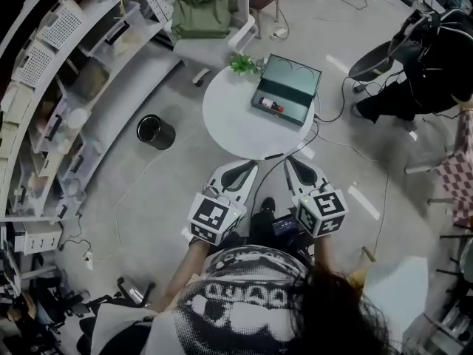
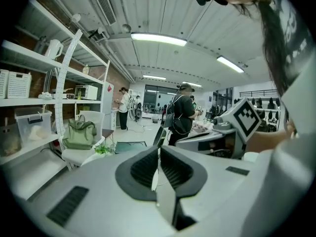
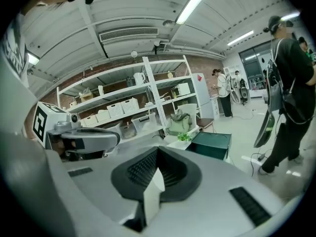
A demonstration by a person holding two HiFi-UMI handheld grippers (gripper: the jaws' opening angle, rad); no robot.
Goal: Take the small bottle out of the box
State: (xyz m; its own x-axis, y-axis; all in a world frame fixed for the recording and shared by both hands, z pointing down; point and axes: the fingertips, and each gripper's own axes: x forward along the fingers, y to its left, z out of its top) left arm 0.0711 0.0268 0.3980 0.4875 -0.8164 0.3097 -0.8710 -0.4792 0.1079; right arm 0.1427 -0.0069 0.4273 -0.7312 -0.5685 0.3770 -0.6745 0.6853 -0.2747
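Tabletop (image 1: pixel 235 120), round and white, carried the open green box (image 1: pixel 294 78), and the small bottle (image 1: pixel 270 105) lay inside it. The left hand-held gripper (image 1: pixel 238 170) and the right hand-held gripper (image 1: pixel 301 170) hung side by side near the person's body, well apart from the box, each with its jaws closed together on nothing.

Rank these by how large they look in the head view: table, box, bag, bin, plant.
1. table
2. box and bag: too alike to rank
3. bin
4. plant
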